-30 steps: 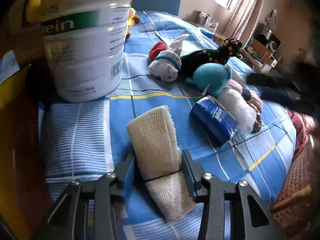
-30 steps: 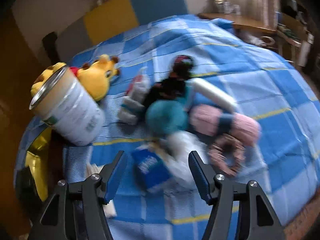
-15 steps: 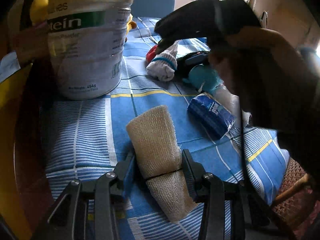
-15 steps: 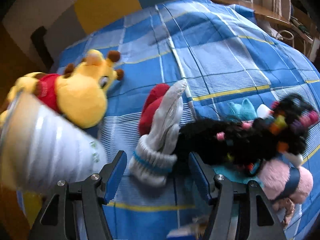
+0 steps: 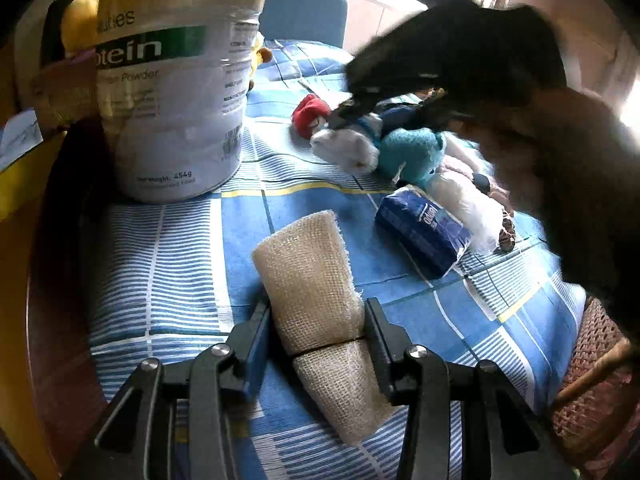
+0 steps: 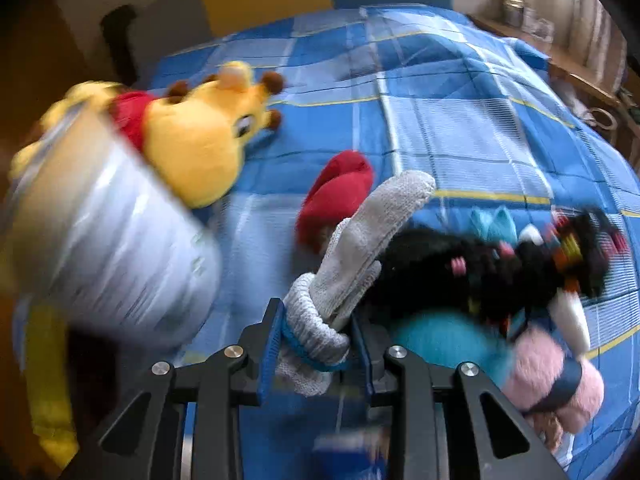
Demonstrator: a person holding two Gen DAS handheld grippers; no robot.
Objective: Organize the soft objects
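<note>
The left tool is clenched on a beige gauze roll, which lies on the blue checked bedspread near the bed's front edge; open cover lies to its left, up to the white protein tin standing by the left edge. The right tool has just been closing and now grips the cuff of a grey sock, which lies between a red soft item and a black fuzzy toy. A teal plush, a pink roll and a blue tissue pack crowd the right side. A yellow giraffe plush leans behind the tin. The far half of the bedspread is free.
</note>
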